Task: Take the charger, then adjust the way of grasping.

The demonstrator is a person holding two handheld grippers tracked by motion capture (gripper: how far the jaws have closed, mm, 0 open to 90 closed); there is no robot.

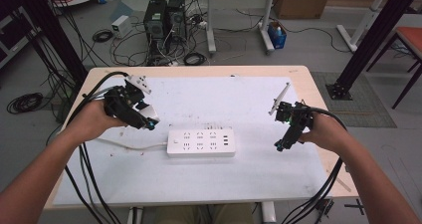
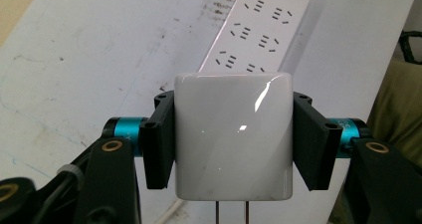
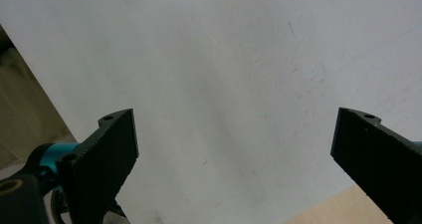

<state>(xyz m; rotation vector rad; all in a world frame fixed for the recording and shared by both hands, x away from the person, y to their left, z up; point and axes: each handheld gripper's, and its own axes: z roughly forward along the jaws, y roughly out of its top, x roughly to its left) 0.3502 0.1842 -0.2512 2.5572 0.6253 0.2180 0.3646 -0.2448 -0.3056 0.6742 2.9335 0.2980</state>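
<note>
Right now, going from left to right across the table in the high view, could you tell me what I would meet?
left gripper clamped on a white charger → white power strip → right gripper, jaws open, over the white table cover.

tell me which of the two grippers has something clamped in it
The left gripper: its jaws press both sides of a glossy white plug adapter. The right gripper has wide-open jaws with nothing between them.
</note>
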